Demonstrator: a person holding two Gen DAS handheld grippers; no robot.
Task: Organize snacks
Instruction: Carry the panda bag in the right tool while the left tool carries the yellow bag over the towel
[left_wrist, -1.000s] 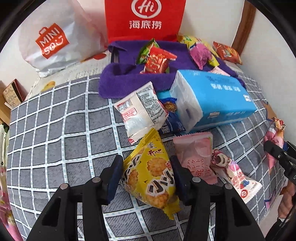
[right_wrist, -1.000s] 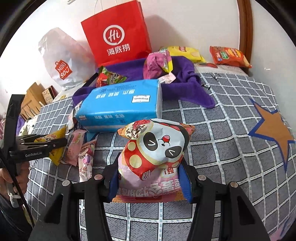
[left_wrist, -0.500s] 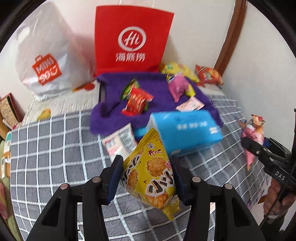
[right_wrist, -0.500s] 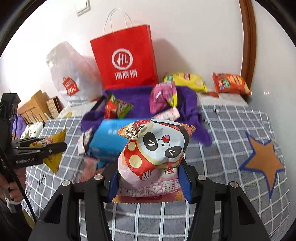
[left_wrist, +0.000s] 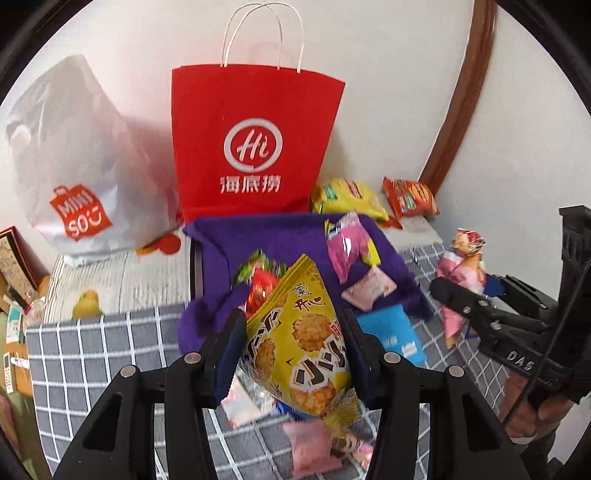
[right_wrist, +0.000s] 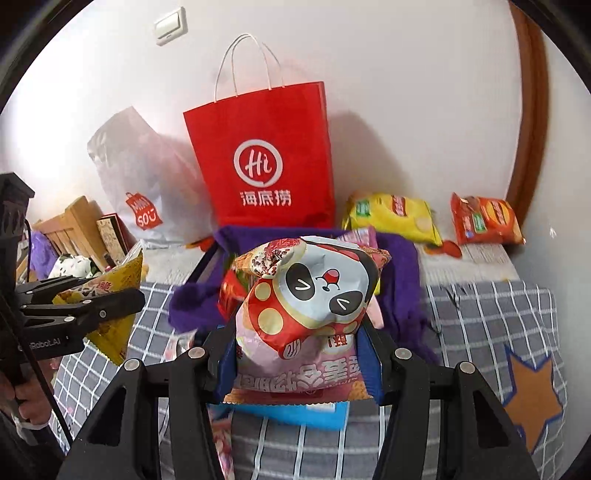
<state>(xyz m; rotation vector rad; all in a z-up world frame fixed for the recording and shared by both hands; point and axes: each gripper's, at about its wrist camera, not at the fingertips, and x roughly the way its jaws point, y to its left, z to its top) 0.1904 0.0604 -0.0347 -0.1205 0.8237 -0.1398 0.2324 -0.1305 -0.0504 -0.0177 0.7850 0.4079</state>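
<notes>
My left gripper (left_wrist: 293, 343) is shut on a yellow biscuit packet (left_wrist: 299, 339) and holds it high above the bed. My right gripper (right_wrist: 299, 350) is shut on a pink panda snack bag (right_wrist: 310, 306), also lifted. Each gripper shows in the other's view: the right one with its panda bag (left_wrist: 461, 273) at the right, the left one with the yellow packet (right_wrist: 110, 295) at the left. A red paper bag (left_wrist: 255, 147) stands open against the wall, straight ahead in both views (right_wrist: 266, 162). Below lie a purple towel (left_wrist: 266, 236) with several snacks and a blue tissue pack (left_wrist: 391, 332).
A white Miniso plastic bag (left_wrist: 74, 166) stands left of the red bag. A yellow chip bag (right_wrist: 395, 218) and an orange chip bag (right_wrist: 484, 219) lie by the wall at the right. The bed has a grey checked cover (left_wrist: 92, 354). Wooden furniture (right_wrist: 74, 229) stands at the left.
Both grippers have risen and tilted up with their packets; the red bag's top and handles now show, and the bed and snacks have dropped lower in view.
</notes>
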